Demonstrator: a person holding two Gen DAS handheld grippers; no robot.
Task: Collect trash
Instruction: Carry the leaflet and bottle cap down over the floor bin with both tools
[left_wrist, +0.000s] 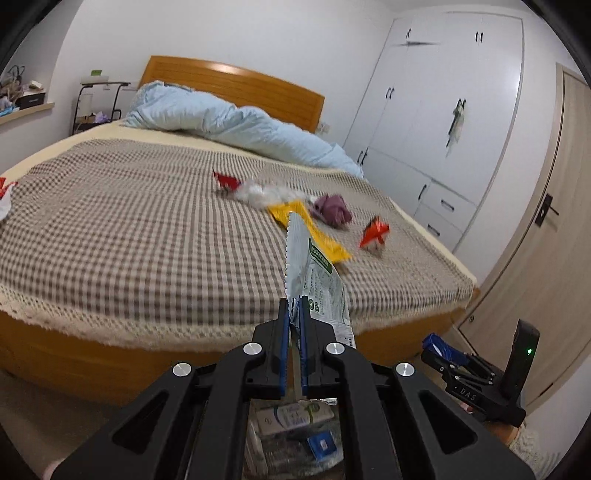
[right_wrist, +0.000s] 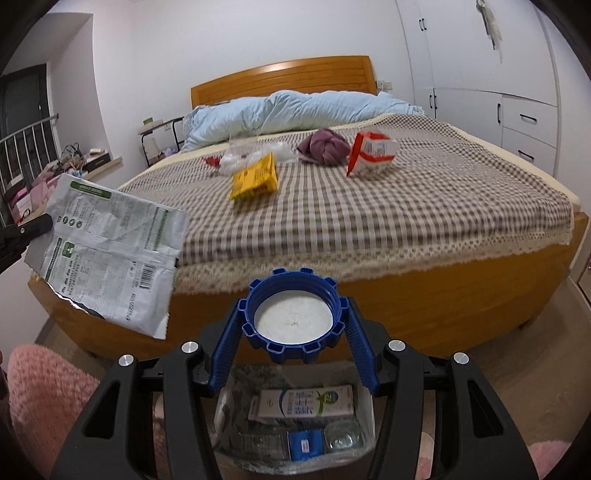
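My left gripper (left_wrist: 294, 306) is shut on a flattened white and green wrapper (left_wrist: 314, 273), held in the air in front of the bed; the wrapper also shows in the right wrist view (right_wrist: 110, 251). My right gripper (right_wrist: 295, 317) is shut on a blue bottle cap (right_wrist: 293, 317) with a white liner, held above a trash bin (right_wrist: 295, 428) that holds a milk carton (right_wrist: 303, 404) and bottles. On the bed lie a yellow packet (right_wrist: 255, 177), a red and white carton (right_wrist: 371, 153), a white plastic wad (right_wrist: 236, 158) and a small red wrapper (left_wrist: 227, 181).
A purple cloth bundle (right_wrist: 325, 146) and a light blue duvet (right_wrist: 295, 110) lie on the checked bedspread (right_wrist: 406, 206). White wardrobes (right_wrist: 480, 74) stand on the right. A pink fluffy thing (right_wrist: 44, 391) is at the lower left. A side table (right_wrist: 159, 136) stands by the headboard.
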